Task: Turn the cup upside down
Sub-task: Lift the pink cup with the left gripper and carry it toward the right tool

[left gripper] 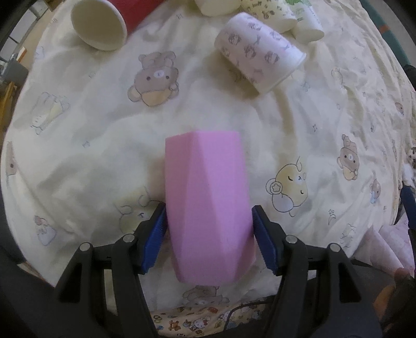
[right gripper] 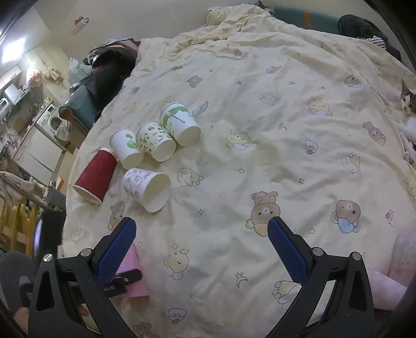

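Scene: While the pink cup (left gripper: 208, 208) sat clamped between blue pads, five paper cups lay tipped on a cream quilt (left gripper: 104, 161) printed with cartoon bears.
Left tongs (left gripper: 209, 221): closed on the pink cup, one blue pad (left gripper: 156, 234) pressed to each of its sides.
Pink cup: faceted, held just above the quilt near the bed's near edge, its closed end pointing away from the left camera; in the right wrist view only a pink sliver (right gripper: 130, 262) showed behind the left finger of the right tongs.
Right tongs (right gripper: 201, 228): spread wide, gripping nothing, poised over bare quilt (right gripper: 260, 156).
Red cup (right gripper: 95, 175): on its side at the left of the group, mouth toward the right camera; in the left wrist view its white interior (left gripper: 97, 24) faced the lens.
Patterned cup (right gripper: 147, 187): on its side just right of the red cup, closest of the group to the tongs; also seen from the left wrist (left gripper: 260, 56).
Back row: three cups side by side on the quilt, mouths toward the right camera — a sprout-print cup (right gripper: 126, 148), a cup with small figures (right gripper: 156, 140) and a green-print cup (right gripper: 179, 124), each touching the next.
Cat (right gripper: 408, 104): partly visible at the far right edge of the bed.
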`<control>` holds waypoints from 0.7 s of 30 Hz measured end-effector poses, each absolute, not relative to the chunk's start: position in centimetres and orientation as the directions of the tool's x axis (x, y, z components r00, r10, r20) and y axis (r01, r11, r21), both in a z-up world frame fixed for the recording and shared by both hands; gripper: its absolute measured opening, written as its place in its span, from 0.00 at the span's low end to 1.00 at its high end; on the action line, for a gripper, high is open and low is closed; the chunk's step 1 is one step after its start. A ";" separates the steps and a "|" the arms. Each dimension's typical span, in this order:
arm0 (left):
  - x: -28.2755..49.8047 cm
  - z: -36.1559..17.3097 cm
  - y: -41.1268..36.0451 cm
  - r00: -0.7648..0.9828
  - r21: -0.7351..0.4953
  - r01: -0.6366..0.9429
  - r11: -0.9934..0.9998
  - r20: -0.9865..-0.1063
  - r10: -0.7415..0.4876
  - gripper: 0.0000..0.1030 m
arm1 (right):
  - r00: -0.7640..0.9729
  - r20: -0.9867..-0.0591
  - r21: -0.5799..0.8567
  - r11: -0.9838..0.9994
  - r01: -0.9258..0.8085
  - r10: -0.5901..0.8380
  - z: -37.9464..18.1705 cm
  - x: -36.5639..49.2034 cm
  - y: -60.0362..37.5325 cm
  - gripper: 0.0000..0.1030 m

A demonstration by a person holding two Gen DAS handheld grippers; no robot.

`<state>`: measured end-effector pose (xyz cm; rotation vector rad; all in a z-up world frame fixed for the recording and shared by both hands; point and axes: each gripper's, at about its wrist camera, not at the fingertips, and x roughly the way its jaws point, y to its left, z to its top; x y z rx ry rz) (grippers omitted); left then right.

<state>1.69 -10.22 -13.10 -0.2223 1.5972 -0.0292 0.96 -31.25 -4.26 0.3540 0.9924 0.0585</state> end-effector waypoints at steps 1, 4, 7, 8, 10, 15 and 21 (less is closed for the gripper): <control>1.7 -13.2 -10.2 -0.023 -0.159 -0.124 0.979 -0.986 -0.163 0.60 | 0.550 -0.808 0.323 0.940 0.113 0.212 -4.3 1.0 -31.3 1.00; 1.8 -13.4 -10.5 -0.023 -0.148 -0.102 0.984 -0.988 -0.151 0.66 | 0.550 -0.807 0.328 0.938 0.114 0.216 -4.3 1.1 -31.3 1.00; 1.8 -13.1 -10.7 -0.001 -0.151 -0.089 0.985 -0.988 -0.151 0.83 | 0.550 -0.807 0.329 0.937 0.115 0.216 -4.3 1.1 -31.3 1.00; 1.7 -12.9 -10.7 0.011 -0.154 -0.091 0.984 -0.988 -0.154 0.85 | 0.549 -0.807 0.330 0.937 0.114 0.217 -4.3 1.1 -31.3 1.00; 1.5 -12.3 -10.5 0.040 -0.165 -0.077 0.983 -0.986 -0.163 0.88 | 0.549 -0.807 0.327 0.938 0.113 0.216 -4.3 1.1 -31.3 1.00; 1.1 -11.2 -9.9 0.063 -0.179 -0.047 0.983 -0.982 -0.176 0.88 | 0.549 -0.807 0.325 0.939 0.108 0.216 -4.3 1.2 -31.1 1.00; 0.3 -7.6 -8.6 0.119 -0.203 -0.009 0.979 -0.972 -0.201 0.88 | 0.548 -0.808 0.325 0.940 0.108 0.216 -4.2 1.2 -30.9 1.00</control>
